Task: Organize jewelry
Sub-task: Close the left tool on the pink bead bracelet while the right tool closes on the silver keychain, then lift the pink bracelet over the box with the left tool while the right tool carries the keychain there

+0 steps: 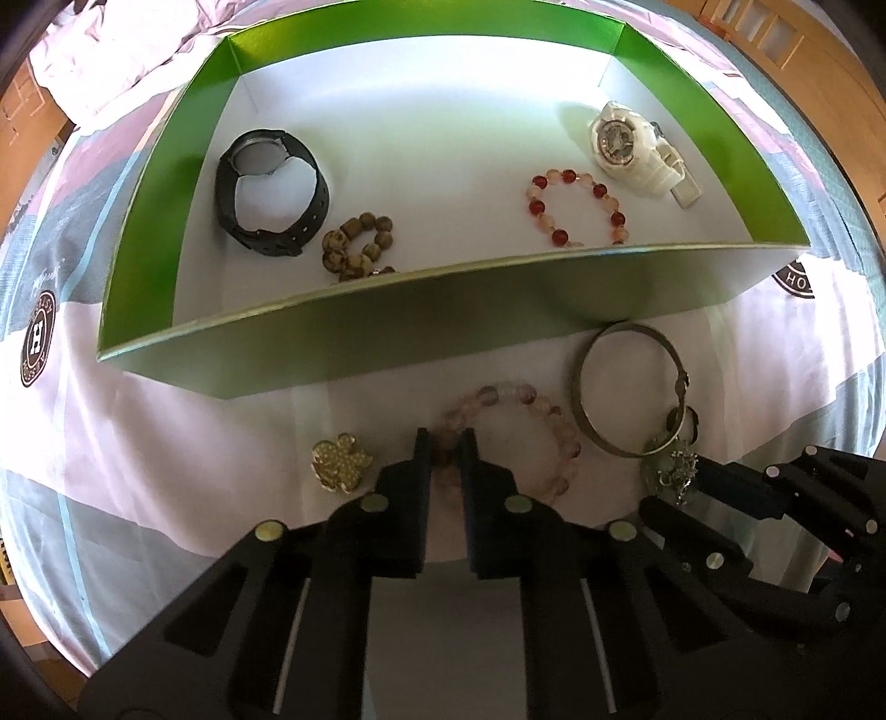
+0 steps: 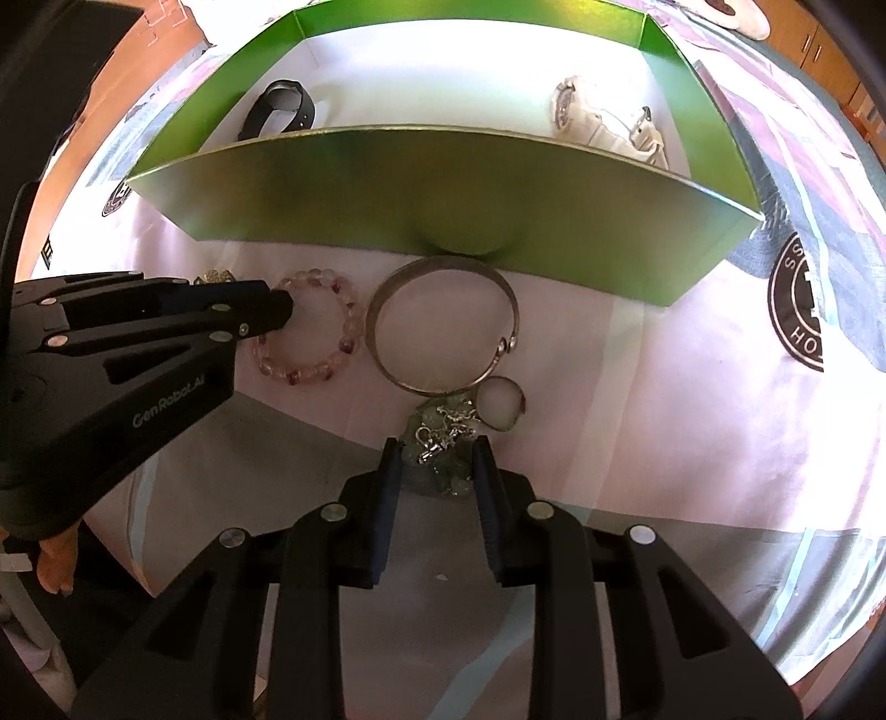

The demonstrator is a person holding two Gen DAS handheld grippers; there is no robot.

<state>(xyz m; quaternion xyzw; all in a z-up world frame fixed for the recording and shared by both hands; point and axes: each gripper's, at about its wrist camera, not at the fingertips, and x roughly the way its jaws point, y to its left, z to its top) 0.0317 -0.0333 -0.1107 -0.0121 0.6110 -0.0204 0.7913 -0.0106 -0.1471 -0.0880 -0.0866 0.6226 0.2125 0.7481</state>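
Note:
A green box (image 1: 343,338) (image 2: 443,183) lies on the bed and holds a black watch (image 1: 271,191), a brown bead bracelet (image 1: 360,246), a red bead bracelet (image 1: 576,207) and a white watch (image 1: 637,149). In front of it lie a pink bead bracelet (image 1: 520,421) (image 2: 310,332), a metal bangle (image 1: 631,387) (image 2: 443,327), a gold brooch (image 1: 340,462) and a green bead piece with silver charms (image 1: 670,471) (image 2: 443,448). My left gripper (image 1: 446,451) (image 2: 277,310) is shut on the pink bracelet's near side. My right gripper (image 2: 437,459) (image 1: 698,482) straddles the green piece, jaws apart.
The bed cover (image 2: 664,415) is pink, grey and white with round logos (image 2: 803,310). A small ring-shaped piece (image 2: 501,410) lies beside the bangle's clasp. Wooden furniture (image 1: 775,44) stands behind the bed.

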